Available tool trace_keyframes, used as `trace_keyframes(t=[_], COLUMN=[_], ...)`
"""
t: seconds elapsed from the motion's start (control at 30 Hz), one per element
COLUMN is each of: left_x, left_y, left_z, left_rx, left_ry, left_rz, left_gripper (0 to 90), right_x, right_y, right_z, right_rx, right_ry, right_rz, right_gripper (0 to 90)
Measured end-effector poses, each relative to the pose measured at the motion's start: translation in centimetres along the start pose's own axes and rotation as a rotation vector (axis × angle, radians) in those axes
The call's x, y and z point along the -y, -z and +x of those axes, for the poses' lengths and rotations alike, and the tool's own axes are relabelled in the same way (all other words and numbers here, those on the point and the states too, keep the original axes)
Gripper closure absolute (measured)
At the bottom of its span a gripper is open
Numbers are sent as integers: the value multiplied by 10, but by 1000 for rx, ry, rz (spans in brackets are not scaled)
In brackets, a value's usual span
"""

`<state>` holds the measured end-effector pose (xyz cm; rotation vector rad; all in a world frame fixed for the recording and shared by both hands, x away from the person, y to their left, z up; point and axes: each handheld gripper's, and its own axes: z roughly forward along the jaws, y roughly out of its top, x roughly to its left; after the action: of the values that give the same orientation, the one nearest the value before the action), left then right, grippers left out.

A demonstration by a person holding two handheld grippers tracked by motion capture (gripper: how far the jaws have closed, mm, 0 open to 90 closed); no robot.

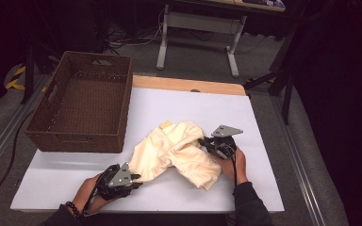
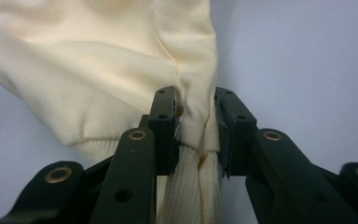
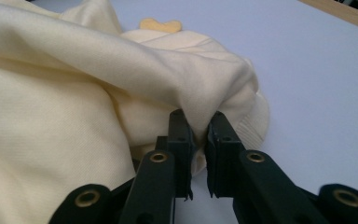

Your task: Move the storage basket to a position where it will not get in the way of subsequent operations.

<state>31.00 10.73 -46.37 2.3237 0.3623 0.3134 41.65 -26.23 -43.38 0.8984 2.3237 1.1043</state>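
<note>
Cream sweatshirt (image 1: 179, 153) lies crumpled on the white desk (image 1: 264, 188), toward its near edge, right of a brown wicker basket (image 1: 82, 106) at the left edge. Left gripper (image 1: 133, 178) has its fingers (image 2: 165, 126) clamped on a ribbed cuff. Right gripper (image 1: 202, 142) fingers (image 3: 182, 140) pinch a fabric fold.

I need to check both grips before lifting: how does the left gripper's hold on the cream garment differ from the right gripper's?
The left gripper pinches a ribbed cuff end of the cream garment at its near-left corner; the right gripper pinches a smooth fold at its right edge. The left gripper's jaws stand wider, around a thicker bunch; the right gripper's jaws are nearly together on a thin pinch. Both are shut on fabric resting on the table.
</note>
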Motion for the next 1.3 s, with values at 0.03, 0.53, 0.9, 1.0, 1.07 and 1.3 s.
trace_keyframes(t=[0.03,0.53,0.9,1.0,1.07,1.3], left_x=[0,-4,-13,-16,-18,-25], left_y=[0,0,-3,-3,-5,-13], left_z=[0,0,-3,-4,-5,-8], left_rx=[1,6,6,6,3,22], left_ry=[0,-6,-24,-23,-18,-51], left_rz=[0,-10,-29,-39,-52,-35], left_gripper=[712,715,714,713,712,707], right_x=[0,-16,-45,-53,-59,-85], right_y=[0,9,11,12,12,1], right_z=[0,-2,-11,-12,-13,-12], right_rx=[2,122,199,208,224,229], right_ry=[4,68,132,138,145,190], right_rz=[-1,-39,-44,-53,-59,-53], right_gripper=[851,878,879,878,879,875])
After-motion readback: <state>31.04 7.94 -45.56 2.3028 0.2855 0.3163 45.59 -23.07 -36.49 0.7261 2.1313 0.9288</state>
